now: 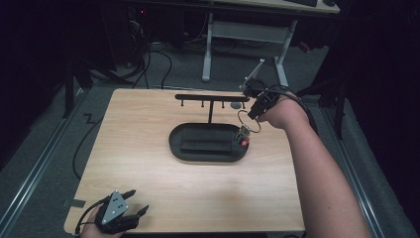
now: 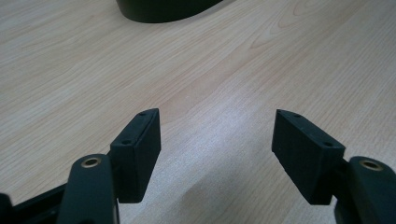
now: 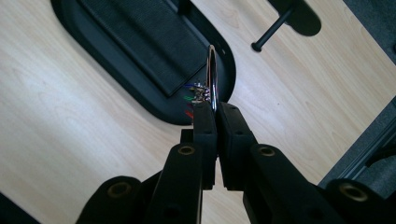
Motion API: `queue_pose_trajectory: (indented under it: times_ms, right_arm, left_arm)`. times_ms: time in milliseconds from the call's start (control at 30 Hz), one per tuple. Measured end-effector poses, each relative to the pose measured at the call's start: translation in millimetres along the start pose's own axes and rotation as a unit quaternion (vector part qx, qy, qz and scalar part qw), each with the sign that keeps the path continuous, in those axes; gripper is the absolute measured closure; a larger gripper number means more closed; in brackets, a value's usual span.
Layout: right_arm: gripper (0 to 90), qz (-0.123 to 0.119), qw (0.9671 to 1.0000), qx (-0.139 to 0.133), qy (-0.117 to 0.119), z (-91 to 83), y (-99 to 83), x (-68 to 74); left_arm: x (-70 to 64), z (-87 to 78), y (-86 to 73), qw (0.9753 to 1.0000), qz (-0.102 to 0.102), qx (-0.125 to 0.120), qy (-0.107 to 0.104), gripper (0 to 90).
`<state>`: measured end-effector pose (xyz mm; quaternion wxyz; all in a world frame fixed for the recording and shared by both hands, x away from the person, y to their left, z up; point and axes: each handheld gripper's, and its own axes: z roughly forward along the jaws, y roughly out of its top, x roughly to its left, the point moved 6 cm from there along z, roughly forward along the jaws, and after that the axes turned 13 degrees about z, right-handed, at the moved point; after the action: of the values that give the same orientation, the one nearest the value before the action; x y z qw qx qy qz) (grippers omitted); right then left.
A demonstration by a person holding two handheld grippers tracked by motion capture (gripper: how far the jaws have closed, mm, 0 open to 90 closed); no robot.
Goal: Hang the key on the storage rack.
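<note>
Left gripper (image 1: pixel 130 202) rested on the near edge of the table (image 1: pixel 148 148), jaws spread wide and empty, seemingly parked out of the way; ahead of it to the right lay the black oval tray (image 1: pixel 178 145) with its peg rack (image 1: pixel 212 97); right gripper (image 1: pixel 252 117) hung beyond the tray's right end, jaws clamped on the metal key ring (image 1: pixel 248 121), probably to carry it to a peg; the ring stood edge-on between them, its plane upright, coloured charm (image 1: pixel 242 135) dangling beneath.

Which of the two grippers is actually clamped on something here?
The right gripper: its jaws are pressed shut on the metal key ring above the black tray. The left gripper rests open near the table's front corner.
</note>
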<state>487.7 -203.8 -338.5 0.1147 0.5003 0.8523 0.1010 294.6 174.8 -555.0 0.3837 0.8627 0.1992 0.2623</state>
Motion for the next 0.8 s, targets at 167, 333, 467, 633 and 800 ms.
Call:
queue_pose_trajectory:
  times_ms: [167, 333, 467, 633, 800]
  right_arm:
    - [87.5, 0.013, 0.9999, -0.005, 0.003, 11.4, 13.9, -9.3]
    - [87.5, 0.029, 0.9995, -0.010, 0.009, 22.3, 24.2, -15.5]
    - [87.4, 0.040, 0.9991, -0.012, 0.007, 27.2, 27.3, -22.7]
    - [87.4, 0.043, 0.9990, -0.010, 0.007, 31.5, 29.6, -28.5]
    - [87.3, 0.048, 0.9988, -0.006, 0.005, 37.0, 32.4, -32.3]
  left_arm:
    - [0.2, -2.1, -1.3, 1.0000, 0.000, 0.001, 0.003, 33.5]
    - [-0.7, -1.9, -3.2, 1.0000, -0.001, 0.006, 0.003, 33.7]
    - [-1.6, -2.6, -2.9, 1.0000, 0.002, 0.005, 0.004, 33.7]
    - [-1.2, -2.4, -1.6, 1.0000, 0.002, 0.002, 0.006, 34.0]
    - [-1.8, -0.9, -0.9, 1.0000, 0.004, 0.003, 0.000, 34.0]
